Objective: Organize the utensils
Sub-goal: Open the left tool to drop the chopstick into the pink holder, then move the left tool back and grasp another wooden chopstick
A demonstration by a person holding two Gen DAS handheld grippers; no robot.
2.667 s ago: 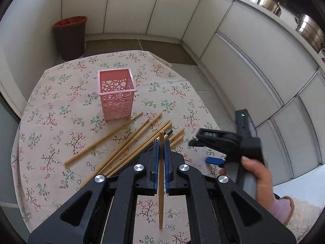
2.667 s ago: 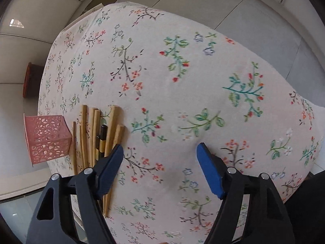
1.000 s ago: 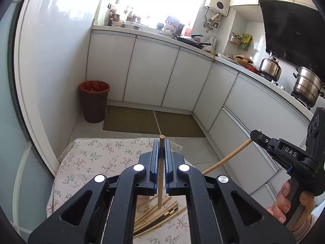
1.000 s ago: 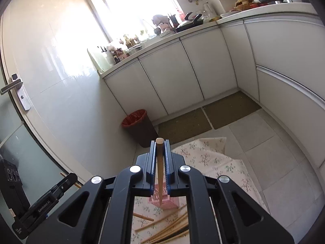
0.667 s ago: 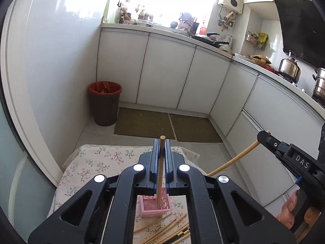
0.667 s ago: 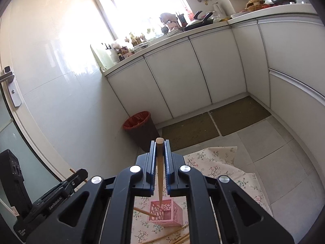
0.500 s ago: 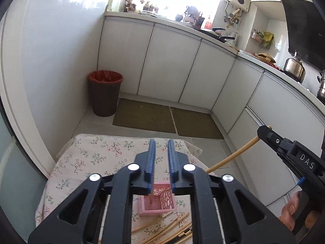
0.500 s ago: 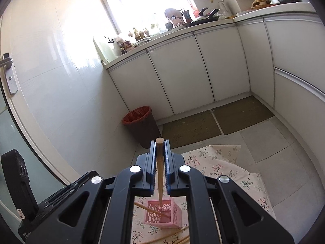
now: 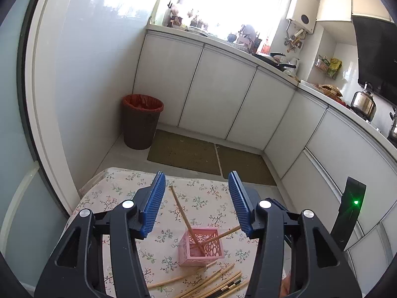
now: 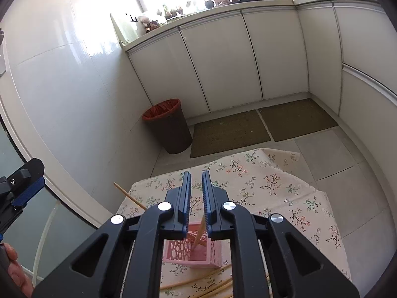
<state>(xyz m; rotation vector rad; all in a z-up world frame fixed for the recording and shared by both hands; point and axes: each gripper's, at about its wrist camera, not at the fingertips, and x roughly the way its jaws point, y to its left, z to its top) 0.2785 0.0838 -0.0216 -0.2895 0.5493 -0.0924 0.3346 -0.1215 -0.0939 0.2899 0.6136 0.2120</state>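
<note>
A pink lattice basket [image 9: 211, 252] stands on the floral tablecloth [image 9: 119, 198]. My left gripper [image 9: 196, 198] hovers above it, jaws opening wide with nothing between them. One chopstick [image 9: 181, 208] leans up and left out of the basket, and a second chopstick [image 9: 223, 234] leans right. My right gripper [image 10: 196, 193] hangs over the basket [image 10: 183, 250], its jaws opening a narrow gap. A chopstick [image 10: 199, 231] has slid down past the pads into the basket, loose. Several chopsticks [image 9: 213, 280] lie on the cloth in front of the basket.
A dark bin with a red liner [image 9: 141, 121] stands on the floor beyond the table, next to two brown mats [image 9: 183, 151]. White cabinets [image 9: 218, 99] line the far wall and the right side. The right gripper's black body [image 9: 352, 211] is close on the right.
Both grippers came down over the basket. The left jaws opened and its chopstick dropped in. The right jaws parted a little and its chopstick slid down into the basket.
</note>
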